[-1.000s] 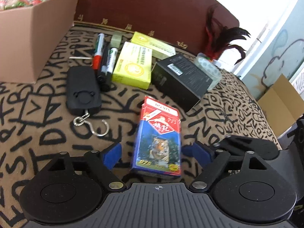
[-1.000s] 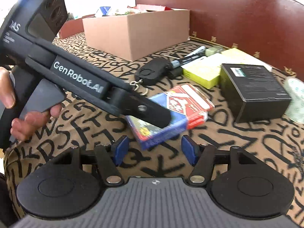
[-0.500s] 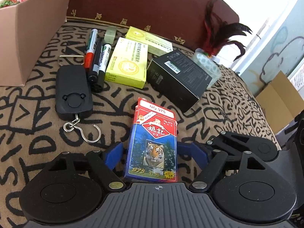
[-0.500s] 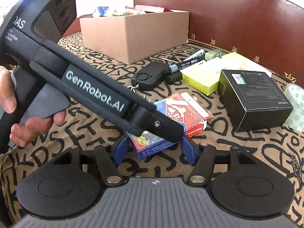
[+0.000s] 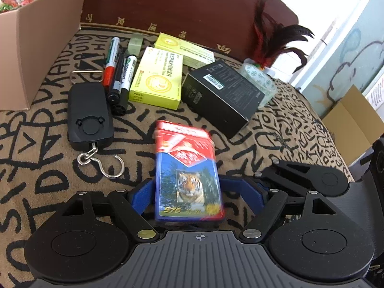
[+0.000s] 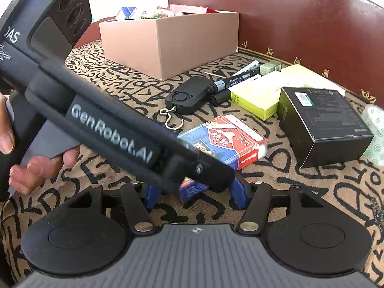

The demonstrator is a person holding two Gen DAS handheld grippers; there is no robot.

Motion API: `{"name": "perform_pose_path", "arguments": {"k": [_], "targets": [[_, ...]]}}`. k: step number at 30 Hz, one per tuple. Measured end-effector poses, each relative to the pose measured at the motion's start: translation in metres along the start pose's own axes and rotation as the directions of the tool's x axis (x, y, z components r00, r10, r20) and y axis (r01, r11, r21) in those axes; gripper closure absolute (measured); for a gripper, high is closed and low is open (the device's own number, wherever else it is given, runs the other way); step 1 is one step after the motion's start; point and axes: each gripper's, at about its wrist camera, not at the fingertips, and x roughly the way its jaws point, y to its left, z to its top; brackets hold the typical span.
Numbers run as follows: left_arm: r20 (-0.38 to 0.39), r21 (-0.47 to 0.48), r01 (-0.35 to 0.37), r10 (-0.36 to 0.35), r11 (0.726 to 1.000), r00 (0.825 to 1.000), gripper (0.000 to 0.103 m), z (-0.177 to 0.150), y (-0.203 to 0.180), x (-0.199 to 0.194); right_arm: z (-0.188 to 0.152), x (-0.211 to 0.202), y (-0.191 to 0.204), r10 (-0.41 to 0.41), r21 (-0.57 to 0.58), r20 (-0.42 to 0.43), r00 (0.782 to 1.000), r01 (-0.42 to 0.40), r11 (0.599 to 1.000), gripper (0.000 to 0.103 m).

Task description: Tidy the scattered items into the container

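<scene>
Playing cards in a red and blue pack [image 5: 188,175] sit between the blue pads of the left gripper [image 5: 199,189] in the left wrist view; the left pad touches the pack's edge, while a gap shows at the right pad, so the jaws look partly closed around the pack and not yet clamped on it. Ahead of the jaws lie a black hanging scale [image 5: 90,117], several markers [image 5: 118,76], two yellow-green boxes [image 5: 157,79], a black box [image 5: 223,93] and a roll of tape [image 5: 259,81], all loose on the patterned cloth [image 5: 36,168]. The cardboard box [image 5: 36,45], far ahead to the left, already holds some items, so I judge the tidying well short of done. In the right wrist view, the right gripper [image 6: 195,195] hangs with its jaws spread and empty; the left tool's black arm crosses just in front of them, and the card pack [image 6: 228,139] lies just beyond, its far end looking slightly raised off the cloth. The container [image 6: 168,40] stands well ahead, left of the jaws' line.
</scene>
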Motion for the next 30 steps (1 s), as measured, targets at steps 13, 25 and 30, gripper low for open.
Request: {"name": "perform_pose_path", "arguments": {"k": [13,25,30], "targets": [[0.154,-0.047,-0.01,0.018,0.999,0.988,0.017,0.008,0.003,-0.056,0.034,-0.028,0.026,-0.004,-0.147,0.127,0.992,0.023,0.989,0.038],[0.344,-0.074,-0.087,0.108,0.993,0.933,0.02,0.048,0.03,-0.133,0.122,-0.022,0.062,0.08,-0.337,0.305,0.949,0.029,0.941,0.039],[0.399,-0.103,-0.13,0.161,0.986,0.903,0.023,0.061,0.048,-0.158,0.152,-0.009,0.079,0.122,-0.411,0.343,0.931,0.032,0.911,0.04]]}}
